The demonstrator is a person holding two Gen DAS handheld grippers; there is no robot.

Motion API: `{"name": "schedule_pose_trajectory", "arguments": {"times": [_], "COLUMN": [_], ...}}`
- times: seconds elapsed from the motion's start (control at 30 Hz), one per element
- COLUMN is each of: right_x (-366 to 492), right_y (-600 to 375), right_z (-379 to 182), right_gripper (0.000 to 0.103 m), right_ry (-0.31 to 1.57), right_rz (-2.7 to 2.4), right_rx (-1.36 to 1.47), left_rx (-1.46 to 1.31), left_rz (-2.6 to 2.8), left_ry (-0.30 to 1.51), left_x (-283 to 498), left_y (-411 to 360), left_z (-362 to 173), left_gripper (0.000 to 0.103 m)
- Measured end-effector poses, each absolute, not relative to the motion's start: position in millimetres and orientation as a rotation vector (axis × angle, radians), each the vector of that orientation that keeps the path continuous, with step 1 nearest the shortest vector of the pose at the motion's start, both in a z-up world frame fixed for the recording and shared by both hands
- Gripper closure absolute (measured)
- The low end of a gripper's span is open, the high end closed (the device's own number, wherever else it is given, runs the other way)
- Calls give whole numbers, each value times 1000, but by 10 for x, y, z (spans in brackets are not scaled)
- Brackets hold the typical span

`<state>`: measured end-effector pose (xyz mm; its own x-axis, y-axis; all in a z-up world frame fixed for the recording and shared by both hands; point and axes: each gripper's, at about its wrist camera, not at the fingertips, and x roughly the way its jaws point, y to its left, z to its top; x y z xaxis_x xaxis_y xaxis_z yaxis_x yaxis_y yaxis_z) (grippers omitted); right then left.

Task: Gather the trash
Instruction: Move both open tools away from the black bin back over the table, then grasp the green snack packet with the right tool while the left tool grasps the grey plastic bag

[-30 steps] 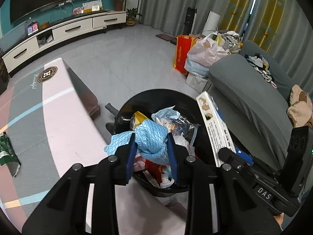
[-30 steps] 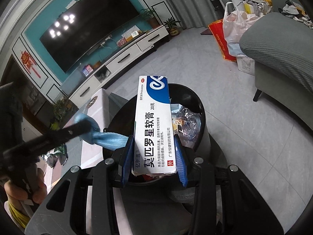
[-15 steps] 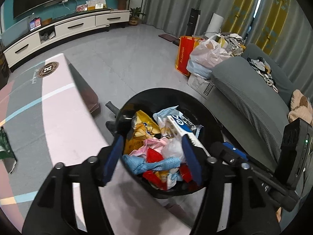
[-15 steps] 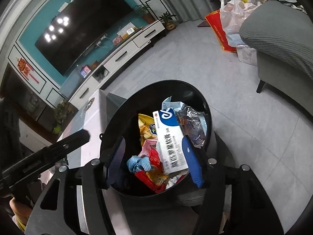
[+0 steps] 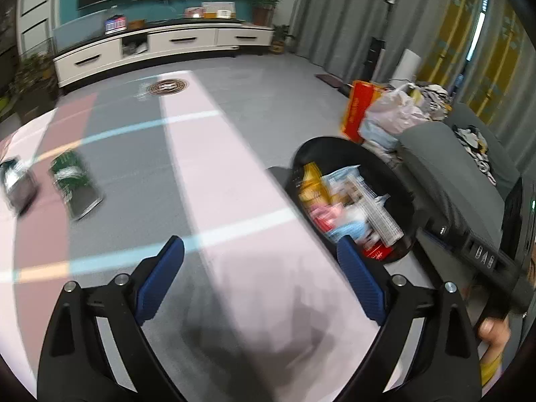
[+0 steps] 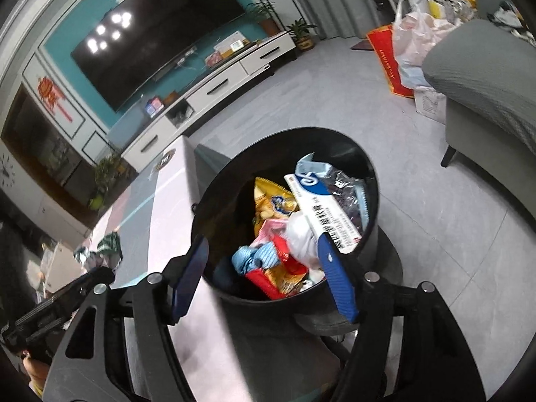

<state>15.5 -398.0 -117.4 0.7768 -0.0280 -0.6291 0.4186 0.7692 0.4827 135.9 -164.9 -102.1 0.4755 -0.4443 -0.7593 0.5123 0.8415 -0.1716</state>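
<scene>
Table (image 5: 234, 181): spreads ahead of and under the left claw (image 5: 259, 279), whose view has swung off the bin toward the far end since half a second ago.
Bin (image 6: 214, 201): black, round, directly ahead of the right claw (image 6: 264, 279); in the left view it sits off to the right, beside the table edge.
Box (image 6: 321, 211): the white-and-blue carton that the right claw clamped a second ago now lies inside the bin, just beyond the claw's right finger.
Blue cloth (image 6: 256, 258): released too, resting among the wrappers between the right claw's fingers.
Left claw state: fingers spread wide, nothing between them.
Right claw state: fingers wide apart, empty.
Meaning: both drops look done; I judge the next pickup is beginning.
Remaining trash: a green packet (image 5: 75, 184) and a dark one (image 5: 18, 184) lie well ahead-left of the left claw.
Hard to make out: the left view is motion-blurred, so both packets' print is unreadable, and the dark one is cut off at the frame edge.
</scene>
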Motion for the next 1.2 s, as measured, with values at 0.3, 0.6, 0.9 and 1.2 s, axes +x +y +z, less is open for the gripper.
{"name": "schedule_pose_trajectory", "arguments": {"times": [0.3,0.6,0.9,1.2], "right_x": [494,823,1351,2143], "right_y": [-3340,-2642,-1872,-1178], "right_z": [-988,-871,-901,-977], "right_gripper": [36,36,36,36], "right_ry": [712,770,832,848], "right_rz": [-161,-77,36,173], "right_rx": [538,406,252,108], "left_rx": [-31,-140,-307,-366], "left_rz": [-386,-155,-46,-70], "left_ry": [905,837,804,807], "left_x": [1436,1636,1806,1917], "left_y": [-484,461,1171,1323], "left_z": [-1133,-1108,-1087,-1107], "left_gripper": [7,6,6,4]}}
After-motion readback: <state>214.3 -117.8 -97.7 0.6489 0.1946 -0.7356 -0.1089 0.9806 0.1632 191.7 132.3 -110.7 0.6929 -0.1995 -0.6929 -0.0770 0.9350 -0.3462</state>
